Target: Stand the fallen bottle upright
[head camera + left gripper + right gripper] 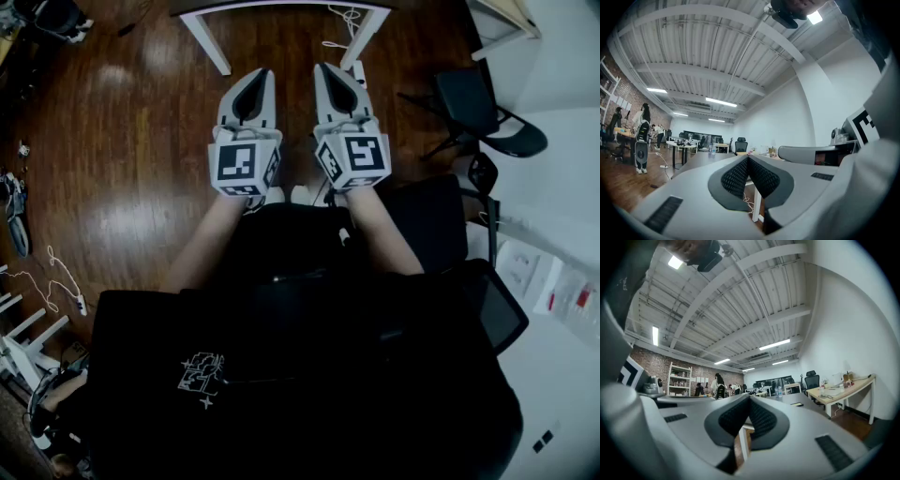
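Your left gripper and your right gripper are held side by side, close but not touching, and both point level. Each pair of jaws is pressed together with nothing between them.

No view lets you tell where the fallen bottle lies. Far past the left jaws, small things stand on a far desk. They may be bottles, but they are too small to be sure.

Just ahead of both jaws is the near edge of a dark-topped surface on white legs. Under the jaws is the wood floor, with lots of open room to the left of the left jaws. A black chair stands near, to the right of the right jaws. A thin cable lies on the floor, well off to the left.

Only the head view shows you the floor and the chair. The left gripper view shows people far off to the left of its jaws. The right gripper view shows a wooden desk with small things on it, to the right of its jaws. It also shows a shelf by a brick wall, to the left.
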